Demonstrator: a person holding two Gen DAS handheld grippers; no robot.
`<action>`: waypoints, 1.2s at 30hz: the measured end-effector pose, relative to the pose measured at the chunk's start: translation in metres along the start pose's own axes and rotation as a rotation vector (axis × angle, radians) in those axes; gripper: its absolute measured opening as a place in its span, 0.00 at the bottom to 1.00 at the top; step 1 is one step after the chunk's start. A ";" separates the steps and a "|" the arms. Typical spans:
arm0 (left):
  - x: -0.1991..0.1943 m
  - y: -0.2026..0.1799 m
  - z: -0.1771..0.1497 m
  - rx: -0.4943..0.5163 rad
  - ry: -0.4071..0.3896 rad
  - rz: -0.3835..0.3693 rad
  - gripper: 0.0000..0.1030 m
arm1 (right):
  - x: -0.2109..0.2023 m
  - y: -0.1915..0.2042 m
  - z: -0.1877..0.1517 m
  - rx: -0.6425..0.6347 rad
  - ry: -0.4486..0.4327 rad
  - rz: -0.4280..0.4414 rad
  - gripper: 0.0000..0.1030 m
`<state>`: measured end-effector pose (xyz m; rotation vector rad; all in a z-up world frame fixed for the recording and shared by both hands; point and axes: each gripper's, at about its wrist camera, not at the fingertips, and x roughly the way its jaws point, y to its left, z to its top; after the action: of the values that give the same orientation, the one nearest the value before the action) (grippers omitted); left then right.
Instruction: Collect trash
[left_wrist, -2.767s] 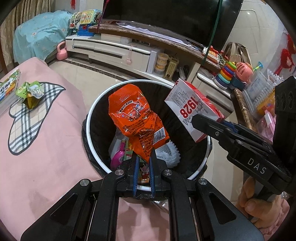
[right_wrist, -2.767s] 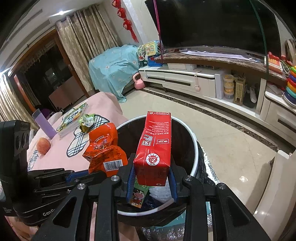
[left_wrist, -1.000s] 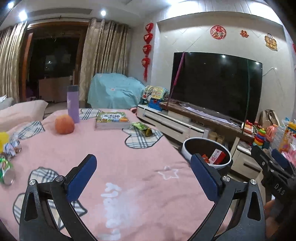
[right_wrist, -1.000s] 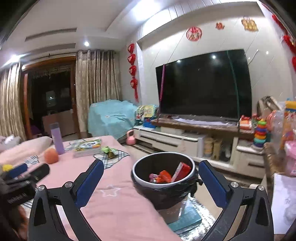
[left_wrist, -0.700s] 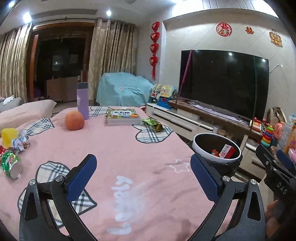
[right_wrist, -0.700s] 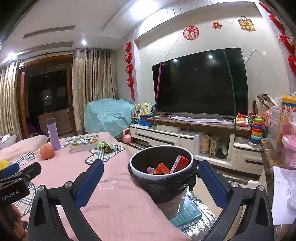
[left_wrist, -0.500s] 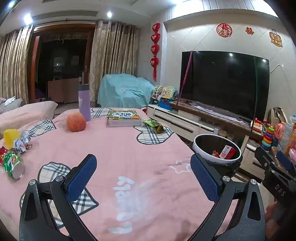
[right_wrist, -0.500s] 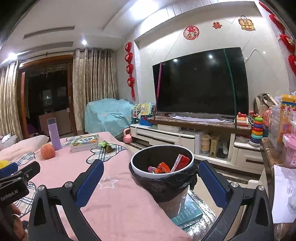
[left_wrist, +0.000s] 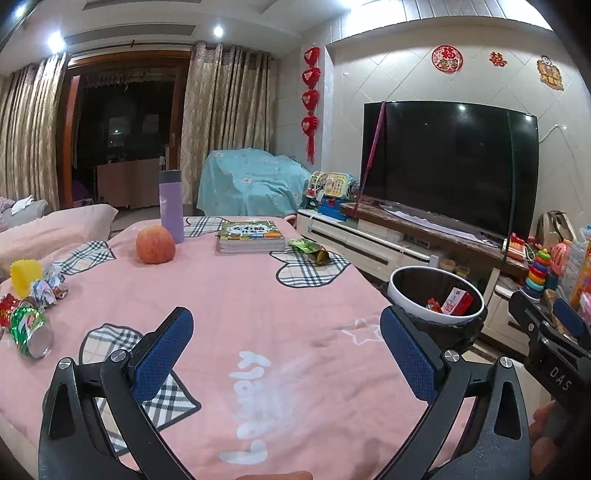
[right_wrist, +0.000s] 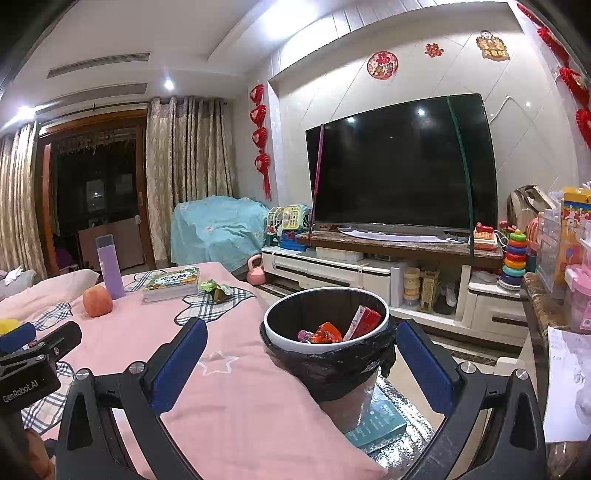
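The black-lined trash bin (right_wrist: 384, 321) stands beside the pink bed (left_wrist: 258, 306); inside lie an orange snack bag (right_wrist: 325, 335) and a red carton (right_wrist: 364, 322). It also shows in the left wrist view (left_wrist: 400, 295). My left gripper (left_wrist: 282, 350) is open and empty above the bed. My right gripper (right_wrist: 301, 363) is open and empty, framing the bin. On the bed lie a green can (left_wrist: 31, 332), crumpled wrappers (left_wrist: 48, 286), a yellow cup (left_wrist: 24, 275) and a green wrapper (left_wrist: 310, 253).
A peach (left_wrist: 155, 249), a purple bottle (left_wrist: 171, 205) and a stack of books (left_wrist: 251, 236) sit on the bed. A TV (right_wrist: 402, 162) on a low cabinet (right_wrist: 369, 269) and shelves of toys (right_wrist: 554, 251) stand behind the bin.
Both grippers have let go of the snack bag and carton, which now lie in the bin. Both have drawn back and up, open. The left view has drifted slightly over the bed.
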<state>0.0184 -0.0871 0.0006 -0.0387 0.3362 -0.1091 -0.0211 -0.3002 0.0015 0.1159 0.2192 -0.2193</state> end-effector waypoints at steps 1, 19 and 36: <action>0.000 0.000 0.000 -0.001 -0.002 0.000 1.00 | 0.000 0.000 0.000 -0.001 -0.001 0.000 1.00; -0.002 -0.003 -0.005 0.010 -0.015 0.028 1.00 | -0.002 -0.001 -0.002 0.007 -0.011 0.013 1.00; -0.003 -0.002 -0.005 0.017 -0.002 0.015 1.00 | -0.003 -0.001 -0.003 0.004 -0.015 0.014 1.00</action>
<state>0.0141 -0.0887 -0.0032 -0.0197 0.3337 -0.0970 -0.0248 -0.3000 -0.0003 0.1199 0.2024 -0.2065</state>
